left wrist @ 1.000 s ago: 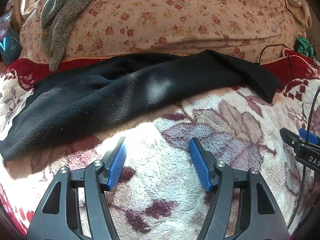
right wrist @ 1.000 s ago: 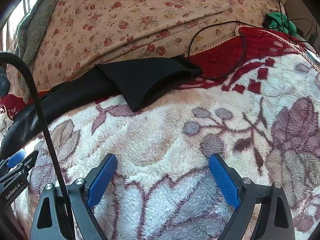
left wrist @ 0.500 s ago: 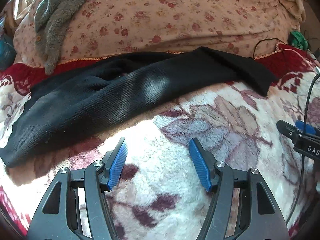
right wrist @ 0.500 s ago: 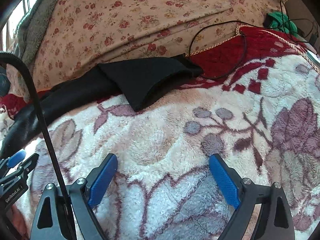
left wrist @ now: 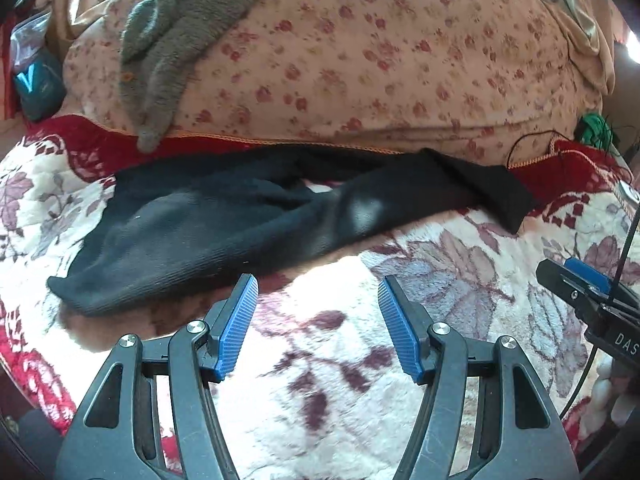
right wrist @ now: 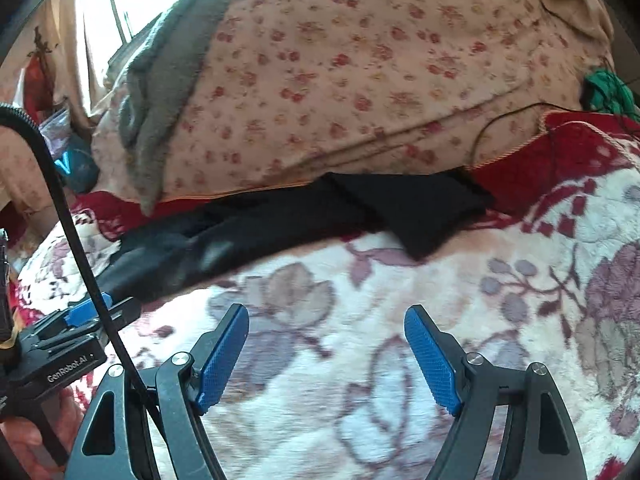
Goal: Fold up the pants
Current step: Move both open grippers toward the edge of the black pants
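Black pants [left wrist: 256,224] stretched lengthwise across a flowered blanket [left wrist: 328,360] on the bed, below a floral quilt [left wrist: 360,52]. Left claw [left wrist: 318,320] spread, empty, short of the pants. Right claw [right wrist: 326,352] spread, just narrowing, nothing between.

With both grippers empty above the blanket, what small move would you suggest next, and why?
Probably reach the right gripper forward to the pants' nearer end. Its jaws have just been closing with nothing between them, and the black pants lie stretched lengthwise, not yet folded short.
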The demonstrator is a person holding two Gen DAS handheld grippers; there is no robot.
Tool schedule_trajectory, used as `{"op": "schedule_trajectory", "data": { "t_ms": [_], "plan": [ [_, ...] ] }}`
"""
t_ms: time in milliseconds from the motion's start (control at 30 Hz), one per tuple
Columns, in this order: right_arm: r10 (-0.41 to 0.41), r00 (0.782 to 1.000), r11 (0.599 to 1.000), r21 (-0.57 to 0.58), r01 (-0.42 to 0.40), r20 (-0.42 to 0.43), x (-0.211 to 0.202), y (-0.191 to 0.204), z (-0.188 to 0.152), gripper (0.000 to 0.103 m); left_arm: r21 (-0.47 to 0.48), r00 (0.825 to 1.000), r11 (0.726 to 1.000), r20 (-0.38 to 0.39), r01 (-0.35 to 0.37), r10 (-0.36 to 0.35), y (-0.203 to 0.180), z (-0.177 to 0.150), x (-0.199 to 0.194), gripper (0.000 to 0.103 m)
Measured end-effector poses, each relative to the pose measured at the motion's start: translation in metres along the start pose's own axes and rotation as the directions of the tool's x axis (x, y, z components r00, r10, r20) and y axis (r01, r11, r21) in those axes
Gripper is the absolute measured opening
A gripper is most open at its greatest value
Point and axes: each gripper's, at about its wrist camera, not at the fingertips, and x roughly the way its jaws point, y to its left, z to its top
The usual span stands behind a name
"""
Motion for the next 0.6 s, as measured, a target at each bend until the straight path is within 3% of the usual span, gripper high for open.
{"op": "schedule_trajectory", "data": {
  "t_ms": [333, 600],
  "plan": [
    [0.059, 0.998, 0.998, -0.013, -0.059, -0.03, 0.003, 0.028, 0.0, 0.079, -0.073, 1.0, 0.997, -0.002, -0.029, 0.029, 0.027, -0.002, -0.012, 0.063],
    [0.036, 0.998, 0.999, -0.027, -0.037, -0.047, 0.009, 0.025, 0.001, 0.079, -0.133, 0.998, 0.99, -0.034, -0.048, 0.043, 0.049, -0.006, -0.011, 0.063]
  ]
}}
